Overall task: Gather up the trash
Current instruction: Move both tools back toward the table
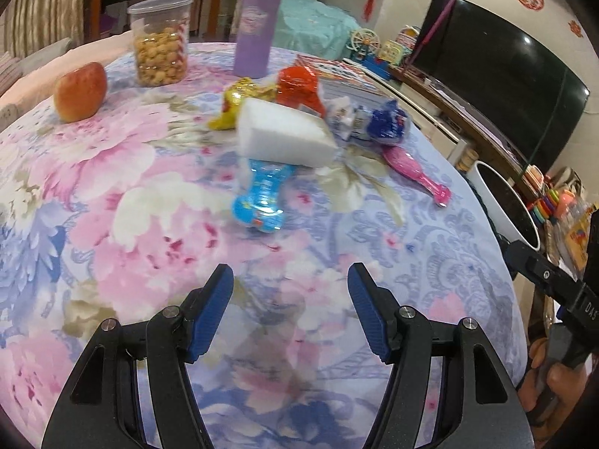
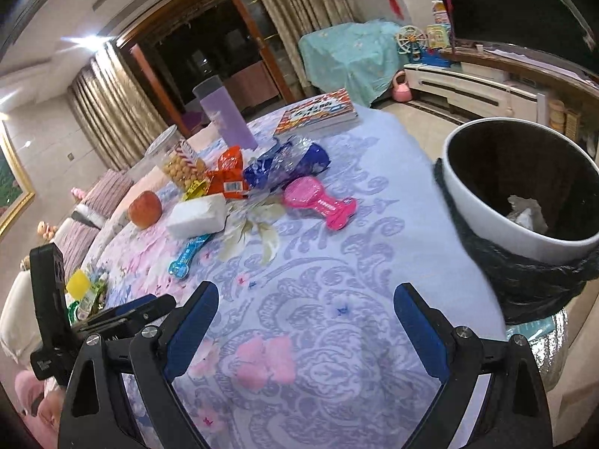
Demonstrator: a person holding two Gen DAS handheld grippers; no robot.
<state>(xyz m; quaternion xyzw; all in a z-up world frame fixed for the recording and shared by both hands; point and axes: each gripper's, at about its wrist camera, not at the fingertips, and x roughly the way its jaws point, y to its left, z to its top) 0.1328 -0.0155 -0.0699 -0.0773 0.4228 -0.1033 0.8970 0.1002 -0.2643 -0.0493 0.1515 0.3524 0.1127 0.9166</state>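
Two claws hover over a round surface draped in a pink-and-blue floral cloth, both angled downward and both empty. The left claw stands moderately parted; the right claw is spread wider.

Trash lies clustered mid-surface. One blue plastic bone-shaped wrapper lies flat, its long axis running away from the left claw, its far end tucked under one white foam block. One pink plastic bone-shaped wrapper lies flat nearer the bin side, its long axis running diagonally. Behind them sit one dark blue crinkled wrapper, one red-orange wrapper and one yellow foil wrapper.

One white round bin lined with a black bag stands just beside the surface's edge, holding crumpled white paper.

Also on the surface: one red apple, one clear tub of snacks, one upright lilac flask and one colourful book.
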